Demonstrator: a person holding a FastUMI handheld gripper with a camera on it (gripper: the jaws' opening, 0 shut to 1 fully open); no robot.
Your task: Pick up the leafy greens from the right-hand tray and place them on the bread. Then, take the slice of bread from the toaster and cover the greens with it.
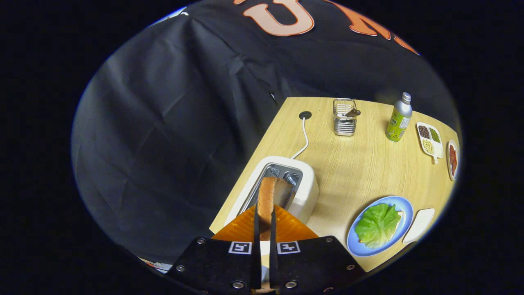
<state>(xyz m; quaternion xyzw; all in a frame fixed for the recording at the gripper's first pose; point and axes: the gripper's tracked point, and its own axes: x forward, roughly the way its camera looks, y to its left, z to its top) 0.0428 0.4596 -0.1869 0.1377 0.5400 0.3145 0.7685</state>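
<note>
At the worktop's [360, 172] left edge, the gripper [265, 217] pinches the bread slice [267, 196] above the toaster [305, 192] — leafy greens [377, 224] lie on the blue plate [403, 205].

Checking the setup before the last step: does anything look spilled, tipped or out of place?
Nothing stands out. The gripper is shut on the bread slice above the toaster; greens lie on the blue plate; bottle stands upright.
</note>
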